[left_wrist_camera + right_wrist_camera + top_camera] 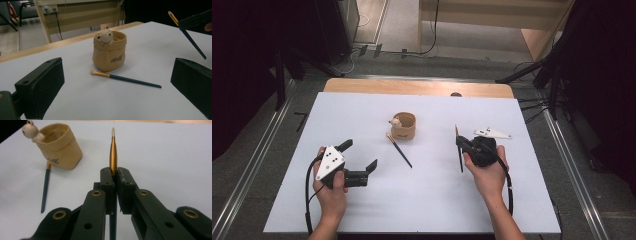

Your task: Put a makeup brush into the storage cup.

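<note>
A tan pouch point(404, 126) with a small bear figure on its rim stands upright mid-table. A dark-handled brush point(399, 150) with a gold ferrule lies flat just in front of it. My left gripper point(359, 156) is open, low over the table to the left, and points at the pouch point(110, 53) and the lying brush point(125, 78); nothing is between its jaws. My right gripper point(460, 143) is shut on a second brush point(460, 156), clamped at the ferrule. That brush point(113, 152) has its pale tip pointing away, to the right of the pouch point(60, 150).
A white sheet point(422, 200) covers the table, with a wooden edge point(412, 87) at the far side. Metal rails point(257, 165) run along the floor on both sides. Dark stands and cables sit beyond the table.
</note>
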The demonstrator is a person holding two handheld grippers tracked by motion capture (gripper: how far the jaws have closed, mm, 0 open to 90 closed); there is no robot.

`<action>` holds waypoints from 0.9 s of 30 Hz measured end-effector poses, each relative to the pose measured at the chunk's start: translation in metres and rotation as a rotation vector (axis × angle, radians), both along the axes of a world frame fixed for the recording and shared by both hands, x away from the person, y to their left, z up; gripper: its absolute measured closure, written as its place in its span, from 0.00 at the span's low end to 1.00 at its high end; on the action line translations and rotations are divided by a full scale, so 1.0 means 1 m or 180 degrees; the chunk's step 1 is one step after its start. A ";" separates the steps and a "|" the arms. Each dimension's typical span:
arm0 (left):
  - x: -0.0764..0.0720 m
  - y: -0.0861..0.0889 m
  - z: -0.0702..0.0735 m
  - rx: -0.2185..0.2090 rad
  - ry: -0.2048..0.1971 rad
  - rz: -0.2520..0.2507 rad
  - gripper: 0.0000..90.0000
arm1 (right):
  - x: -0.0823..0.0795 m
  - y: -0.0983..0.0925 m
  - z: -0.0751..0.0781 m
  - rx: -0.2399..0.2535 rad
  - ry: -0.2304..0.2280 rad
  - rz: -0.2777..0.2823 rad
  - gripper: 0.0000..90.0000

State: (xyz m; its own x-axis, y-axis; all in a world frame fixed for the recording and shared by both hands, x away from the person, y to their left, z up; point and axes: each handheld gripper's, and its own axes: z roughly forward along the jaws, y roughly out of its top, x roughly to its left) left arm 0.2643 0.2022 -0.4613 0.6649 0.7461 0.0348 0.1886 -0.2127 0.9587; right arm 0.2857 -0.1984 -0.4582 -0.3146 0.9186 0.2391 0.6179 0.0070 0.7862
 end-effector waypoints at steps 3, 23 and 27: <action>0.006 -0.011 0.000 -0.0017 0.0006 -0.0034 0.00 | -0.004 -0.002 0.000 0.0052 -0.0133 0.0007 0.95; 0.022 -0.055 0.002 -0.0122 0.0007 -0.0494 0.00 | -0.027 0.003 -0.003 0.0216 -0.0902 0.0021 0.95; 0.020 -0.058 0.002 -0.0182 0.0041 -0.0585 0.00 | -0.033 0.007 0.002 0.0323 -0.0983 0.0074 0.95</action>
State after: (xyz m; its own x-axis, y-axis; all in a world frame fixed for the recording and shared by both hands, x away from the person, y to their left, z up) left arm 0.2845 0.1446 -0.4592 0.7902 0.6126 -0.0137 0.1640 -0.1899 0.9680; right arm 0.2526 -0.1914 -0.4563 -0.4073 0.8866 0.2191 0.3506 -0.0698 0.9339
